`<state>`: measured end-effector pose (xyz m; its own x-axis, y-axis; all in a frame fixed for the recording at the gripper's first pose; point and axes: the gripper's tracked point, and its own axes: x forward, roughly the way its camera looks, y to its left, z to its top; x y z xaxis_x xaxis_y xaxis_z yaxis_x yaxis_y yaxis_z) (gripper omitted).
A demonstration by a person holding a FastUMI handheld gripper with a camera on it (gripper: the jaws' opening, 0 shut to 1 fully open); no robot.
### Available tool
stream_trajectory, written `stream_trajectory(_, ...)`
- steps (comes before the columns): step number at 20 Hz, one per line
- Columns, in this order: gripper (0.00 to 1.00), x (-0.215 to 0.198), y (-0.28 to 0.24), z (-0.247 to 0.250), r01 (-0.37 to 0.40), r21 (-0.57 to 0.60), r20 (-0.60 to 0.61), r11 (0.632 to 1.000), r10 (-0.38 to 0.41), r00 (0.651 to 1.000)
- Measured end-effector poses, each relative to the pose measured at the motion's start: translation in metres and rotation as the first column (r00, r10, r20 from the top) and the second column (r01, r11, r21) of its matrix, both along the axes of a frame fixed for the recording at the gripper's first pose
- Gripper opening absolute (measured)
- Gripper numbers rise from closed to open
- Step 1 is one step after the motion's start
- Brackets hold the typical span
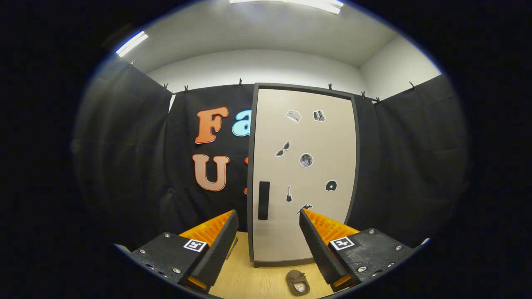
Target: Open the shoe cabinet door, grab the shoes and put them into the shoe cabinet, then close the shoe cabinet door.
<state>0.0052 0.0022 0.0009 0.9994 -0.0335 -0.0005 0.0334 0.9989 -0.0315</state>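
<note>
Facing the closed shoe cabinet, gripper spread and empty.
Dark handle on the door's left edge looked rigid, best pinch point; shoe lay on floor between fingers, likely light, soft.

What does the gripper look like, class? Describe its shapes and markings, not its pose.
The gripper has two wedge-shaped fingers with ribbed inner faces. Behind each sits a flat, dark, textured block fixed with silver screws. Each block carries a small square black-and-white marker near its front corner. No cables are visible.
</note>
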Motion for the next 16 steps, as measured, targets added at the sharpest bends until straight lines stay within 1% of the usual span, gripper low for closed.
stream_trajectory(7,0.92,0.006,-0.001,-0.003,-0.004,0.001,-0.005,1.0,0.004,1.0)
stream_trajectory(16,0.92,0.017,0.004,-0.005,-0.054,-0.013,-0.007,0.998,0.053,0.999)
